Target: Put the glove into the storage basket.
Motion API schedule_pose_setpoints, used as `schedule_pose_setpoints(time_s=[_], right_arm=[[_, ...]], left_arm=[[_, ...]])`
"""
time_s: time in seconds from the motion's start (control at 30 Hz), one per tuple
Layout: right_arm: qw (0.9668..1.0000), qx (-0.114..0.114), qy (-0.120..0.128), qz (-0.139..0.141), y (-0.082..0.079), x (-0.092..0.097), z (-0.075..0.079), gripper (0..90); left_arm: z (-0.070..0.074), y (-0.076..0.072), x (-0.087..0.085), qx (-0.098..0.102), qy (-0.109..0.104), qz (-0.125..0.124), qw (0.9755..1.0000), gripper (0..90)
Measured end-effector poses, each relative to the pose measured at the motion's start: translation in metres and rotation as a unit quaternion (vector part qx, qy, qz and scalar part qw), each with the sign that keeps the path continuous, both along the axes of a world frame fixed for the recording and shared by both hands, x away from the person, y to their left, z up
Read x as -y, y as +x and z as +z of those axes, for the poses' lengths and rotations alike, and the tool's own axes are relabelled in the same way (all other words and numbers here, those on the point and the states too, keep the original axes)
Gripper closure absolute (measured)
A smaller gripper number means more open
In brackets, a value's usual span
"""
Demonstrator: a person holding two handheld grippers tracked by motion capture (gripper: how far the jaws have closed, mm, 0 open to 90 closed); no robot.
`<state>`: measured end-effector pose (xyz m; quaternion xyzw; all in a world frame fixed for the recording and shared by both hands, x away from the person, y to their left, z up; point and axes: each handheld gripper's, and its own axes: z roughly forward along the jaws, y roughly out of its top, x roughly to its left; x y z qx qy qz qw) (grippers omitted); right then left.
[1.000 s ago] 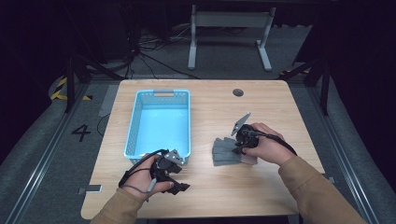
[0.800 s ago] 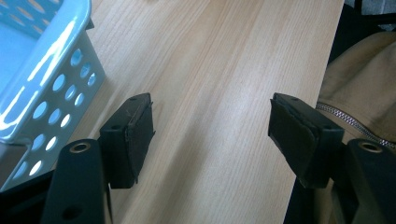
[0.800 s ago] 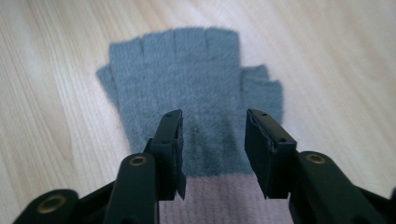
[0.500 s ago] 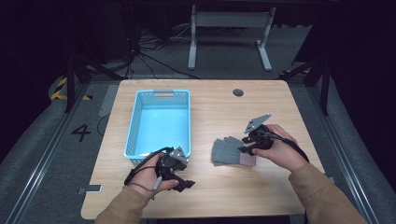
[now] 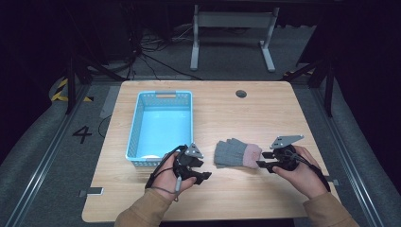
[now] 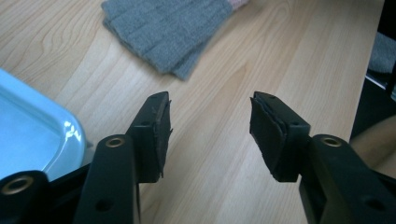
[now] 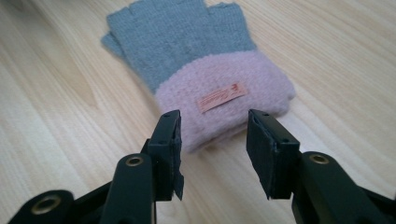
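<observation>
Flat on table, glove (image 7: 196, 60) between both tongs, seemingly untouched.

Left claw (image 6: 210, 135) has its jaws apart with nothing between them, only bare wood tabletop (image 6: 280, 56); they've just been closing. Grey knit glove (image 6: 168, 32) lies flat ahead near the top edge, a sliver of pink cuff at its far end, clear of both jaws. Light blue basket (image 6: 32, 135) corner sits beside the left jaw.
</observation>
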<state>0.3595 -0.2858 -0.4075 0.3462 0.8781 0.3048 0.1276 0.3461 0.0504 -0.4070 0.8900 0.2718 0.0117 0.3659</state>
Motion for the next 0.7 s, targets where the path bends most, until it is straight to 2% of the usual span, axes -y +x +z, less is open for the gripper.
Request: schedule_pose_setpoints(time_s=[0.1,0.17,0.27,0.33,0.37,0.43,0.53,0.63,0.7], right_arm=[[0.9999,-0.001,0.010,-0.003,-0.007,0.001,-0.006,56.4],[1.0000,-0.006,0.001,0.004,-0.009,0.000,-0.010,55.8],[0.9999,0.000,-0.012,0.002,-0.010,0.000,-0.013,55.8],[0.9998,-0.008,-0.015,0.000,-0.012,-0.001,-0.016,55.8],[0.9998,-0.012,-0.015,0.004,-0.013,-0.001,-0.018,55.8],[0.9997,-0.014,-0.018,0.006,-0.014,-0.002,-0.021,56.0],[0.9997,-0.013,-0.020,0.005,-0.013,-0.003,-0.023,57.0],[0.9997,0.001,-0.023,0.000,-0.010,-0.006,-0.025,66.8],[0.9997,-0.001,-0.024,0.003,-0.010,-0.008,-0.023,72.4]], left_arm=[[-0.004,0.003,0.007,-0.001,-0.003,0.013,0.9999,53.6],[-0.008,0.006,0.012,0.003,-0.004,0.026,0.9996,54.0],[-0.013,0.010,0.019,0.018,-0.013,0.038,0.9991,56.1],[-0.014,0.011,0.024,0.011,-0.019,0.039,0.9990,58.0],[-0.014,0.011,0.026,0.011,-0.018,0.038,0.9991,58.9],[-0.016,0.010,0.031,0.015,-0.002,0.035,0.9993,59.5],[-0.020,0.010,0.035,0.011,-0.001,0.035,0.9993,60.5],[-0.025,0.010,0.040,0.003,0.013,0.030,0.9995,59.1],[-0.027,0.010,0.042,0.006,0.017,0.036,0.9992,58.4]])
